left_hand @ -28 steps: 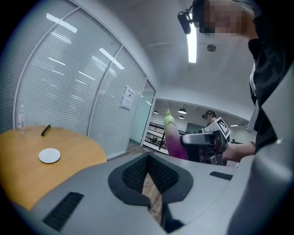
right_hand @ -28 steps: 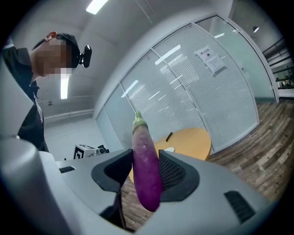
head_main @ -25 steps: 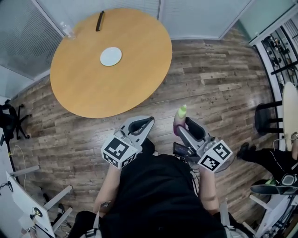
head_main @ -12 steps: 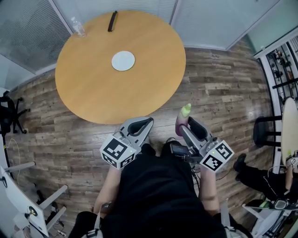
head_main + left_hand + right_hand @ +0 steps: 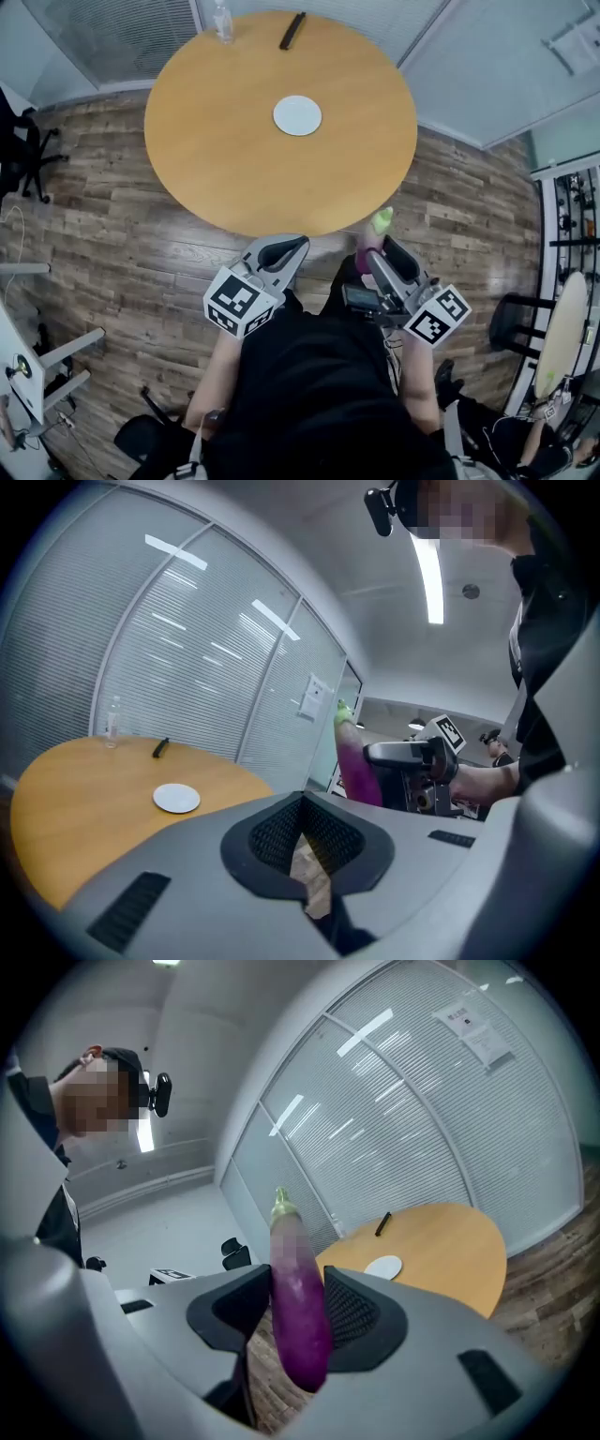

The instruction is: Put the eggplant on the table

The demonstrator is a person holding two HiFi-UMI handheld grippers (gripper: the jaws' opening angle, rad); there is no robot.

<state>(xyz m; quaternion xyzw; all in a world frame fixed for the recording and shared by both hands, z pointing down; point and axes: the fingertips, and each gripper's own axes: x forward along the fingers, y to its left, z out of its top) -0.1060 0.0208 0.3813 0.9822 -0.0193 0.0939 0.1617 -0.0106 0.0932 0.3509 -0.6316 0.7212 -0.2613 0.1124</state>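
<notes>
Holding the eggplant (image 5: 292,1241) near the tabletop (image 5: 216,141).
Right gripper (image 5: 298,1312) fingers (image 5: 361,1312) pinch it upright, green tip up; tabletop lies just ahead. Left gripper (image 5: 300,808) fingers closed, empty.

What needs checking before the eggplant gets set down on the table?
1. Grip: right gripper jaws are shut on the eggplant, stem end up: ok.
2. Position over the table: in the head view the right gripper is over the floor at the near edge, and only the stem tip overlaps the rim: not ok.
3. Landing spot: the near half is bare wood; the plate sits near the middle, the bottle and dark bar at the far rim: ok.
4. Left gripper: jaws together, nothing held, apart from the right one: ok.
5. Height above the tabletop: cannot tell.
</notes>
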